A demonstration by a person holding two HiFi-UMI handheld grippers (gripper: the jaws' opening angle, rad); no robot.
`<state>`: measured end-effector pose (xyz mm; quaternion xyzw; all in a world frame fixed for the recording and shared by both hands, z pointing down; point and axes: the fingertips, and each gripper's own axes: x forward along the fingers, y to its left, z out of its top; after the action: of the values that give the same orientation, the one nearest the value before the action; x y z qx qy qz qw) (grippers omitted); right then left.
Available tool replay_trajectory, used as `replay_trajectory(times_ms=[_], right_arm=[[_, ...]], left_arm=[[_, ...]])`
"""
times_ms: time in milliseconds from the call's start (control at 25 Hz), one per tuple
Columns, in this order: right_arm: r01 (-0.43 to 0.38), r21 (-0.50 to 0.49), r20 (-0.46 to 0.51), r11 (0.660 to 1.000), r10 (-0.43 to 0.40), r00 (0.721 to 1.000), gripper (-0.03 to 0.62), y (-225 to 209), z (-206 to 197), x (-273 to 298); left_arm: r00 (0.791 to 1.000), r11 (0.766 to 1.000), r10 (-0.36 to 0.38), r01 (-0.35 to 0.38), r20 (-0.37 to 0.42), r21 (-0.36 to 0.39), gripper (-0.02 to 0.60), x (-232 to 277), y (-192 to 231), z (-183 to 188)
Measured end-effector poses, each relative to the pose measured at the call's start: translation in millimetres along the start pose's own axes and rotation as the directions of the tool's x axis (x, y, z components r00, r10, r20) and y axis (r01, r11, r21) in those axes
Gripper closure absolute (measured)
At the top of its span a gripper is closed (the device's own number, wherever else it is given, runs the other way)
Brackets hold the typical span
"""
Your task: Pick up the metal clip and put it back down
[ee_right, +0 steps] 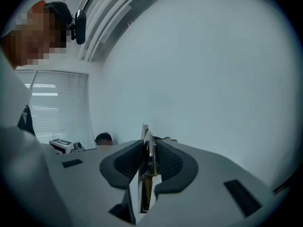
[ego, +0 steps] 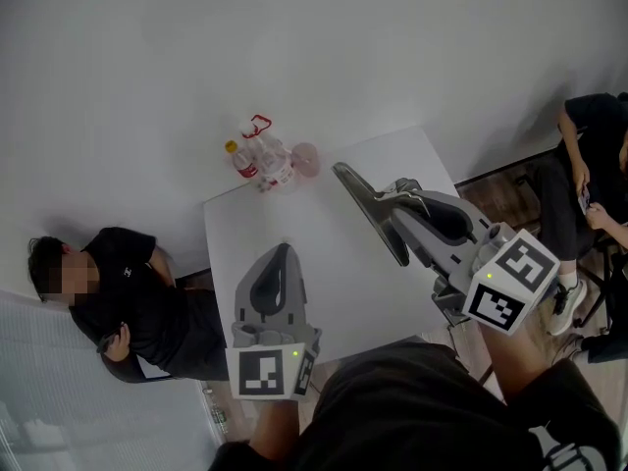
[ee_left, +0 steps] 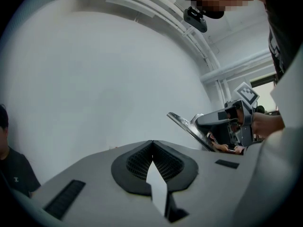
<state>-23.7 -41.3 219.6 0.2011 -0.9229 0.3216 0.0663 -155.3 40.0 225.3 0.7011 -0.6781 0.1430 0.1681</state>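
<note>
The metal clip is a long shiny piece held in the air above the white table, slanting toward the far left. My right gripper is shut on its near end. The right gripper view shows the clip edge-on, pinched between the dark pads. My left gripper hovers over the table's near left part, jaws shut with nothing between them. In the left gripper view its closed tips point at the wall, and the clip and right gripper show at the right.
Plastic bottles and a pinkish cup stand at the table's far edge by the white wall. A person in black sits left of the table, and another person sits at the right.
</note>
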Motion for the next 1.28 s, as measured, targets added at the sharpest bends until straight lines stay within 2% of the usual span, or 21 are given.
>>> replay_trajectory(times_ms=[160,360,680,800,1000,1160,1280], right_arm=[[0.013,-0.030,0.047,0.999,-0.011,0.999,0.502,13.8,13.2,-5.4],[0.036,-0.066,0.071,0.997,-0.031,0.997,0.502,32.2,9.7,-13.8],[0.033,-0.080,0.081,0.996,-0.026,0.996,0.502,32.6,10.2,-8.0],[0.050,-0.101,0.081,0.994,-0.042,0.996,0.502,29.5,8.7,-8.3],[0.094,-0.123,0.083,0.988,-0.084,0.993,0.502,23.3,2.6,-8.7],[0.108,-0.139,0.079,0.984,-0.098,0.992,0.502,21.0,0.4,-6.7],[0.112,-0.137,0.074,0.984,-0.102,0.992,0.502,20.8,-0.7,-7.5]], left_arm=[[0.999,1.000,-0.003,0.003,0.035,-0.002,0.561,-11.6,3.8,8.3],[0.998,0.999,-0.047,0.048,0.048,-0.011,0.561,-26.5,3.1,-0.4],[0.994,0.997,-0.071,0.071,0.085,0.007,0.560,-26.1,8.2,5.9],[0.990,0.995,-0.098,0.096,0.099,0.023,0.560,-21.8,8.3,3.0],[0.985,0.992,-0.122,0.123,0.125,-0.002,0.561,-18.0,19.2,-12.2],[0.984,0.993,-0.111,0.107,0.138,0.040,0.561,-16.0,21.2,-15.0],[0.987,0.992,-0.117,0.112,0.109,0.055,0.561,-11.7,16.3,-19.8]])
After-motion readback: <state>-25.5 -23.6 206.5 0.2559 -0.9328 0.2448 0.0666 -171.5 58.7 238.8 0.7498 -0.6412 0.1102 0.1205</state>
